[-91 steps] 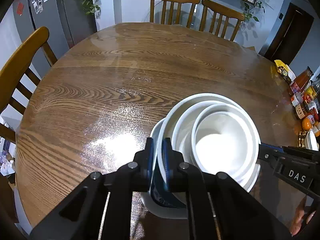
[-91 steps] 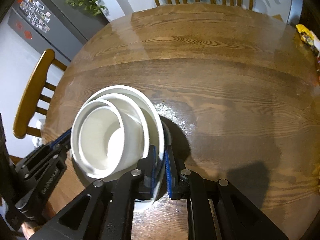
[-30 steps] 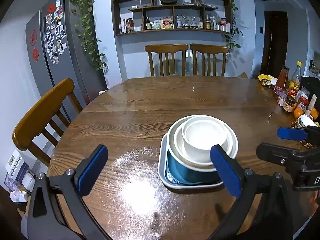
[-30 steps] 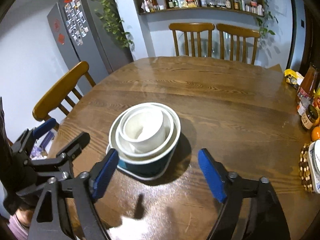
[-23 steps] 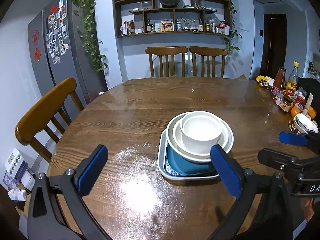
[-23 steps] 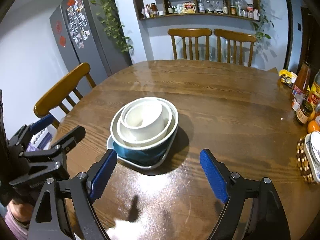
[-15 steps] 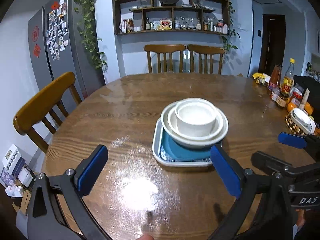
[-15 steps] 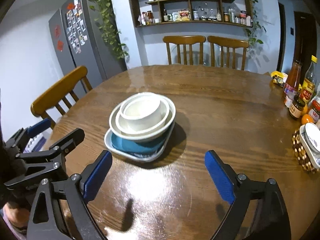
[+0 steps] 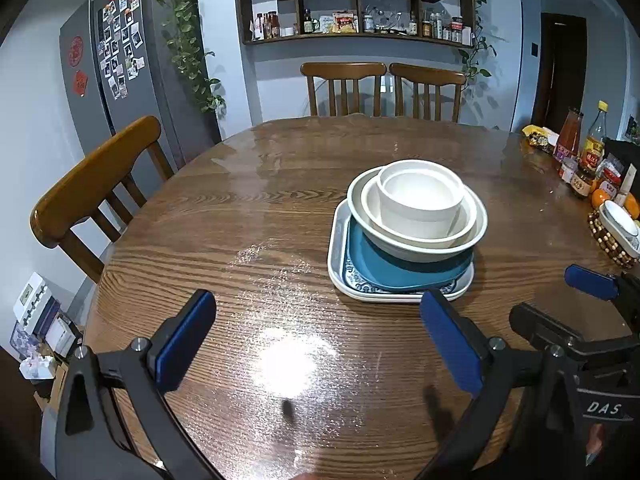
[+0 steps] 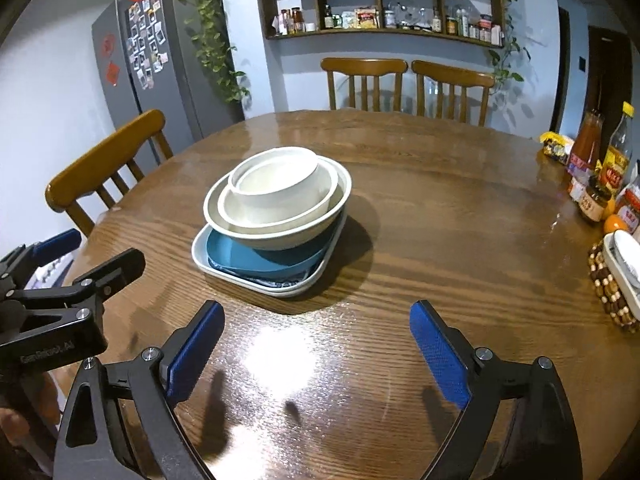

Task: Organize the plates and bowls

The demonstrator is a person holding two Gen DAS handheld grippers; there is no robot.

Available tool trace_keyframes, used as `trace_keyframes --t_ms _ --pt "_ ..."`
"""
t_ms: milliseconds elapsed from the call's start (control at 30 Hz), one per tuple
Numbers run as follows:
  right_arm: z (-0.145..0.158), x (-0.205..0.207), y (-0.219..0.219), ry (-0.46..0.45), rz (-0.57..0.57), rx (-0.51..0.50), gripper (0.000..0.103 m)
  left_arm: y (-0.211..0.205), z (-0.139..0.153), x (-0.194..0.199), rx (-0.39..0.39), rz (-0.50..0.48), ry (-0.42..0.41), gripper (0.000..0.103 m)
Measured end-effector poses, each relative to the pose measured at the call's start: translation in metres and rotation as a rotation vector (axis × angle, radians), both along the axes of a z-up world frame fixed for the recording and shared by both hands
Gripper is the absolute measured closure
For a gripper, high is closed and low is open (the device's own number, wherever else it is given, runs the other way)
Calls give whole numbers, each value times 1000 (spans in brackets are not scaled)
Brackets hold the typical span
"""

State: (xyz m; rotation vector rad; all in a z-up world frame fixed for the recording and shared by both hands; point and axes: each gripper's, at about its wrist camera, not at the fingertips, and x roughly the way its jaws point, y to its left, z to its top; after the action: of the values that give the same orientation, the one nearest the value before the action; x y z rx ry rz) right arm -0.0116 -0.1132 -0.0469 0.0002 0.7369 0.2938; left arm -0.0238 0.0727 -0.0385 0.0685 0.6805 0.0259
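A stack of dishes stands on the round wooden table (image 9: 248, 208). A white square plate (image 9: 335, 252) (image 10: 200, 257) is at the bottom, a blue plate (image 9: 384, 268) (image 10: 236, 254) lies on it, and three nested white bowls (image 9: 416, 200) (image 10: 276, 196) sit on top. My left gripper (image 9: 316, 340) is open, well short of the stack, with nothing between its blue pads. My right gripper (image 10: 316, 348) is also open and empty, short of the stack. Each gripper shows at the edge of the other's view.
Wooden chairs stand at the left (image 9: 92, 184) and at the far side (image 9: 344, 88). Sauce bottles and jars (image 10: 592, 168) crowd the table's right edge, with a white dish on a beaded mat (image 10: 616, 276). A grey fridge (image 9: 120, 80) and wall shelves (image 9: 360, 12) are behind.
Three seconds ago both grippers were shut on the stack's rim. They have let go, opened wide and drawn back and down, so the stack now sits farther off.
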Motion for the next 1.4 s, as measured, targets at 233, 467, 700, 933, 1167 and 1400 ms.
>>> trace_keyframes --t_ms 233,467,700,933,1167,1400 --pt "-1 3 5 17 12 -11 9 3 -5 3 -5 -14 31 1" --pt "6 -2 6 14 34 -28 9 3 1 -5 -1 -43 35 1" --pt "14 -11 5 0 52 -28 9 0 8 -15 22 -54 21 1" --pt "20 -20 4 -24 63 -25 9 -7 15 -22 25 -72 0 1" --pt "21 -21 0 -27 55 -19 9 -10 16 -25 31 -76 -4 1" --pt "21 -21 -1 -25 54 -20 9 -9 16 -26 28 -77 -4 1"
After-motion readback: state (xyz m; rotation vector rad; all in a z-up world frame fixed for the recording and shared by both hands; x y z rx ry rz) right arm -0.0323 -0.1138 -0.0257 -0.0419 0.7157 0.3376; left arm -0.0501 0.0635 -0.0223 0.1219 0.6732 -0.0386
